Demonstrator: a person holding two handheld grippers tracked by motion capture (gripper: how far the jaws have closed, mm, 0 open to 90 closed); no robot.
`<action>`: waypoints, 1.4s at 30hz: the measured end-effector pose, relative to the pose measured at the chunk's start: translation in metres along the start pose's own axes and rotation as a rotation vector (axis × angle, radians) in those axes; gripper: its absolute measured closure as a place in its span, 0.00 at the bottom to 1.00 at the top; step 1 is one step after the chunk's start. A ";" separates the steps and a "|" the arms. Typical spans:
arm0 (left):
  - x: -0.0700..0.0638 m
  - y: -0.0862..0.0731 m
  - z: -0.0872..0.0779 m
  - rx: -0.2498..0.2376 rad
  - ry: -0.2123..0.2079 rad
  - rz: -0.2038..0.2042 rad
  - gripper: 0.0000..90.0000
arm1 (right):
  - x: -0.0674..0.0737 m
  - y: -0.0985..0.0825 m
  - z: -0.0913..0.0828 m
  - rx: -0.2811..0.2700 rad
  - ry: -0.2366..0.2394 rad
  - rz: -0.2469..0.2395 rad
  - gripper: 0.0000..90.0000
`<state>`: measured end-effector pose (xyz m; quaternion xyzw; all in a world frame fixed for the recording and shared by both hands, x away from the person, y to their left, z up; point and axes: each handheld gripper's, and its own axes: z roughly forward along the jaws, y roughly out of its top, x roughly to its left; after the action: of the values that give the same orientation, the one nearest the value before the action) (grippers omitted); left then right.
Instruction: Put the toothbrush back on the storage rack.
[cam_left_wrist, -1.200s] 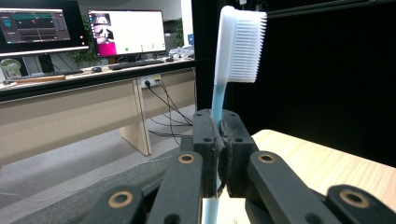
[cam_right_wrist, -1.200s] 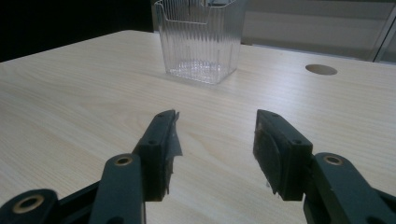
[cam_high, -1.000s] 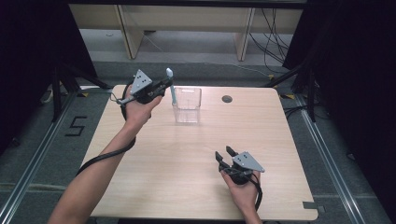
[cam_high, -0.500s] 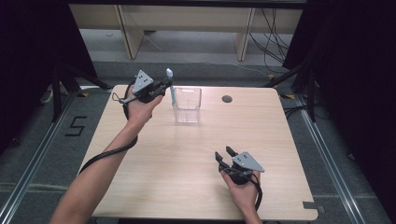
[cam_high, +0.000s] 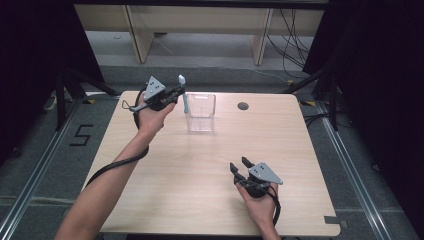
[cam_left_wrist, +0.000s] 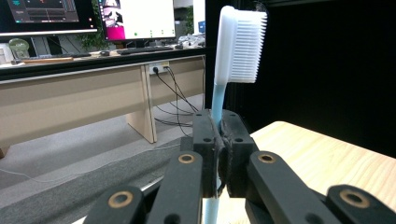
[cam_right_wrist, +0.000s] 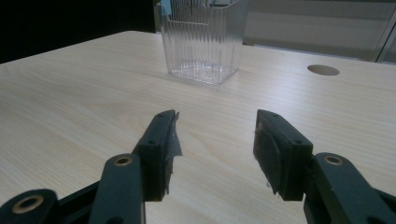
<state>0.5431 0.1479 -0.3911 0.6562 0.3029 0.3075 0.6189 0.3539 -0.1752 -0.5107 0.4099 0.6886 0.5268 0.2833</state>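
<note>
just left of the clear cup (cam_high: 200, 112), you are holding the toothbrush (cam_high: 184, 93) upright, your left gripper (cam_high: 172, 95) clamping its handle; nothing is shifting since a second ago, so dropping it in is pending. near the cup's front, your right gripper (cam_high: 240, 164) is gaping, empty.

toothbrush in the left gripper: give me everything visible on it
The toothbrush has a white head with dense white bristles and a light blue, slightly see-through handle, plastic by the look. It stands upright, head up, clamped at the handle between the left gripper's fingers, which touch it alone. In the high view it is held in the air beside the near-left corner of the clear ribbed container, outside it.
</note>
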 end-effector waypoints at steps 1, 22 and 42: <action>0.000 -0.001 0.000 0.004 -0.001 0.000 0.95 | 0.002 0.000 0.000 0.001 -0.007 0.019 0.55; -0.001 -0.011 0.005 0.035 0.005 -0.004 0.95 | 0.001 -0.001 -0.001 0.008 -0.018 -0.008 0.55; -0.001 -0.025 0.008 0.070 0.007 -0.044 0.95 | -0.001 -0.002 0.000 0.005 -0.022 -0.032 0.55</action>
<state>0.5483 0.1431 -0.4160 0.6697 0.3299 0.2855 0.6010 0.3537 -0.1762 -0.5122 0.4054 0.6933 0.5158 0.2981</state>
